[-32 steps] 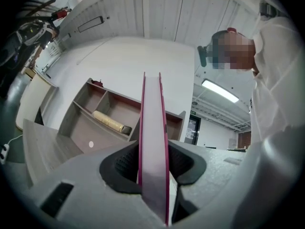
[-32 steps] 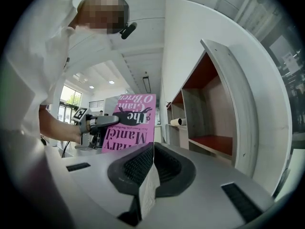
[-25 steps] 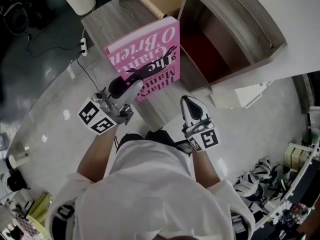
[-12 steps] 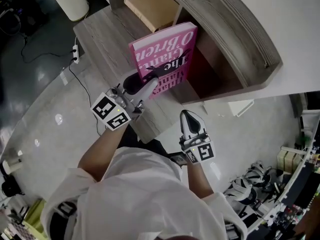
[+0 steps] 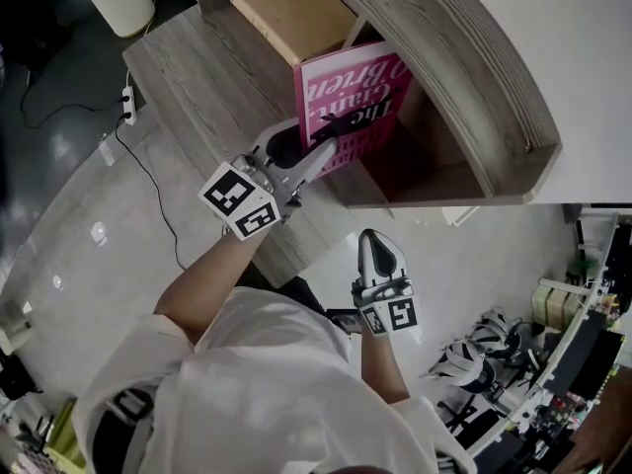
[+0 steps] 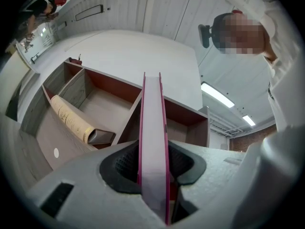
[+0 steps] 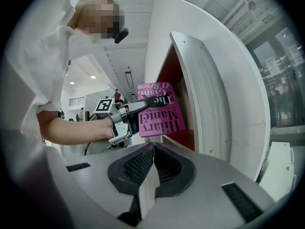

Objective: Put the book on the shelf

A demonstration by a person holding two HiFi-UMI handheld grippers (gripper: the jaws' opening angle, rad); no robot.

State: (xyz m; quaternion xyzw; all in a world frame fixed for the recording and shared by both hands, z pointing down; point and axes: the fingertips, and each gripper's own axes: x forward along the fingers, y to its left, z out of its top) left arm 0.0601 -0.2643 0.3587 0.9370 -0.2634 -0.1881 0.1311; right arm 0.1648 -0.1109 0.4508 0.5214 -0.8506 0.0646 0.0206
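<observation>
My left claw (image 5: 318, 146) is clenched on the near lower edge of the pink book (image 5: 360, 102), whose cover carries the name Hilary Mantel. The left gripper view shows the book's page edge (image 6: 152, 118) standing upright between the two pads, both pressed to its covers. A second ago the pink book stood over the grey wooden bench (image 5: 207, 67), short of the shelf (image 5: 464, 77). Since then it has travelled away from me and to the right, and its far part is now inside the mouth of a compartment, under the shelf's top board. I judge the carry to be nearly done: the book still has to go further in, be set on the compartment floor and be let go. My right claw (image 5: 375, 250) has stayed low and near me, well apart from the shelf. Its jaws are pressed together with nothing between them (image 7: 151, 163). It looks on at the pink book and the left claw from the side. The shelf is split by upright dividers into compartments with red back panels. The compartment receiving the pink book shows nothing else in the part I can see. The one to its left holds a tan book (image 5: 296, 13), which lies tilted against the floor there (image 6: 71, 118).
</observation>
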